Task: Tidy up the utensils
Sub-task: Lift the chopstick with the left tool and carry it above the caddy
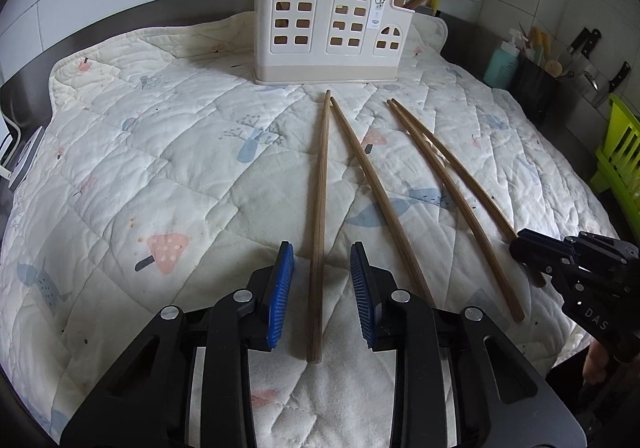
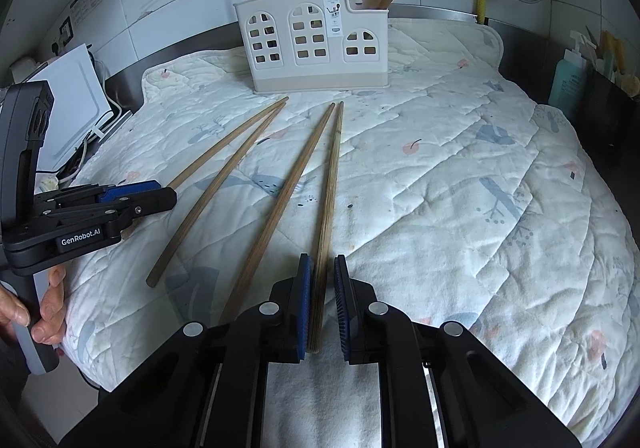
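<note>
Several long wooden chopsticks lie on a quilted mat [image 1: 160,176], tips toward a cream house-shaped utensil holder [image 1: 332,24] that has chopsticks standing in it; the holder also shows in the right wrist view [image 2: 316,44]. My left gripper [image 1: 322,288] is open, its blue pads on either side of the leftmost chopstick [image 1: 322,208], not touching it. My right gripper [image 2: 322,300] is partly open around the rightmost chopstick [image 2: 330,200]; its left pad touches the stick, its right pad stands apart. The right gripper also shows at the right of the left wrist view [image 1: 532,248].
A teal soap bottle [image 1: 502,62], a black caddy with knives [image 1: 536,84] and a green rack [image 1: 620,152] stand at the right. A white appliance [image 2: 76,104] with cables sits at the left. Tiled wall and pipes are behind the holder.
</note>
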A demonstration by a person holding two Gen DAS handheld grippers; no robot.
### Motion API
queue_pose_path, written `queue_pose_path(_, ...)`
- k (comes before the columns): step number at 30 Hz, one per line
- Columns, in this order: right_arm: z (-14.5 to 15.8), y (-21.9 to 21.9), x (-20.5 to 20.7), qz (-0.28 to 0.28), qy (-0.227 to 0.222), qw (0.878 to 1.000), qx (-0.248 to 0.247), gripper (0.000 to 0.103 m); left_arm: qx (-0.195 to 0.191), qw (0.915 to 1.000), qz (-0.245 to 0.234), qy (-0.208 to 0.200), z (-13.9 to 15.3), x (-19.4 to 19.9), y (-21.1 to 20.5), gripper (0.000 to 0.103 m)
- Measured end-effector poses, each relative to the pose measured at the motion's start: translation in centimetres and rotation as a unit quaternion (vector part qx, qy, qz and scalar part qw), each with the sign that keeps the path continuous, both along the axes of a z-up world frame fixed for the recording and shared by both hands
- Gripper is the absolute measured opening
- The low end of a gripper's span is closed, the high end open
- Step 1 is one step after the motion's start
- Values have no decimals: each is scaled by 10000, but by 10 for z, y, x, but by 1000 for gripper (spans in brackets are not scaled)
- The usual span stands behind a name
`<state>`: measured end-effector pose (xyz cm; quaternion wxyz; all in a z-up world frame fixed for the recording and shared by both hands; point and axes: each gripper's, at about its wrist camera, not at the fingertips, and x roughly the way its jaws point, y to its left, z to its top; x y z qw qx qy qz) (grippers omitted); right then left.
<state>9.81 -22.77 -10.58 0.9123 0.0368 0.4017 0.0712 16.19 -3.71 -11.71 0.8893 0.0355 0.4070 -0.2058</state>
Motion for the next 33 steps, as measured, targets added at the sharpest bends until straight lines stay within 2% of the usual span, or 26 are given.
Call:
queue_pose_path(4, 0, 0, 0, 3, -1, 10000, -10, 11, 77, 10000, -31, 21, 0, 2, -2, 29)
queue_pose_path(7, 0, 0, 0, 2, -11, 10000, -55, 8, 61, 10000, 25, 17, 0, 4, -1, 18)
queue_pose_path(12, 1, 0, 0, -9, -31, 10000, -73, 8, 72, 9999, 109, 30, 1, 5, 5, 7)
queue_pose_path(17, -1, 1, -1, 4, -18, 9999, -102, 8, 288, 9996, 15, -77, -1, 1, -1, 7)
queue_pose_path(20, -1, 1, -2, -21, -15, 10000, -66, 8, 170, 9999, -9, -22, 1, -1, 0, 7)
queue_pose_path(26, -1, 1, -3, -33, -25, 10000, -73, 8, 181, 9998, -46, -14, -1, -2, 0, 7)
queue_pose_path(33, 11, -2, -11, -45, -171, 9998, -113, 7, 110, 9998, 1, -182, 10, -7, 2, 5)
